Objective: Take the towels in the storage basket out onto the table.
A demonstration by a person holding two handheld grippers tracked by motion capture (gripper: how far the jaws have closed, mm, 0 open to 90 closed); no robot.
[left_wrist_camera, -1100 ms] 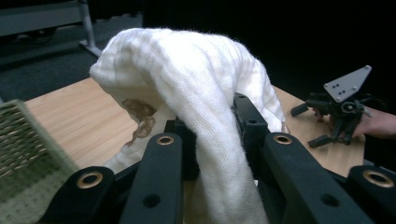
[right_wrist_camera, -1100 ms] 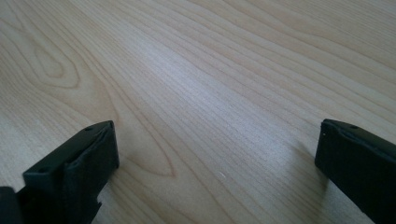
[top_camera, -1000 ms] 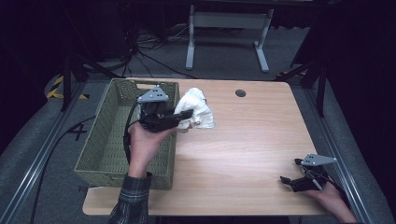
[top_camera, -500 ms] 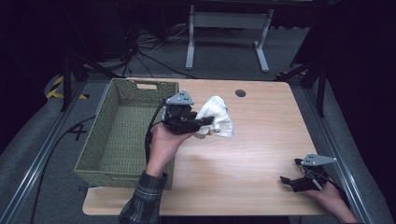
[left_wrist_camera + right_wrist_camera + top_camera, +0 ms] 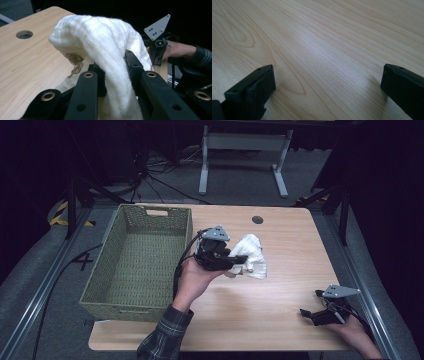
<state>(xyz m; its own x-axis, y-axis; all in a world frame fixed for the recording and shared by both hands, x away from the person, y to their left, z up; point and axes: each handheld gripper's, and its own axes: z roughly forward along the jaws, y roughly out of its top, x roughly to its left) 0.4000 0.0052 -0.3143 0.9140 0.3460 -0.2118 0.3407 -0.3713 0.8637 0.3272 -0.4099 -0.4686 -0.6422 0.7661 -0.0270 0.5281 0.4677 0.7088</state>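
Observation:
A white knitted cloth (image 5: 250,255) hangs bunched above the middle of the wooden table (image 5: 280,300), just right of the green woven basket (image 5: 135,265). My left gripper (image 5: 239,261) is shut on the cloth (image 5: 105,50), which drapes over both jaws in the left gripper view and carries a brownish mark. Down at the table's front right corner my right gripper (image 5: 312,314) rests low over the wood. Its jaws stand wide apart with bare tabletop (image 5: 324,50) between them.
The basket takes up the table's left side and looks empty inside. A round cable hole (image 5: 257,219) sits near the far edge. A metal stand (image 5: 240,150) and cables lie on the dark floor behind. The other hand with its gripper (image 5: 157,40) shows beyond the cloth.
My left gripper has carried the cloth rightward from the basket's edge toward the table's middle and slightly nearer the front. The right gripper has stayed in place.

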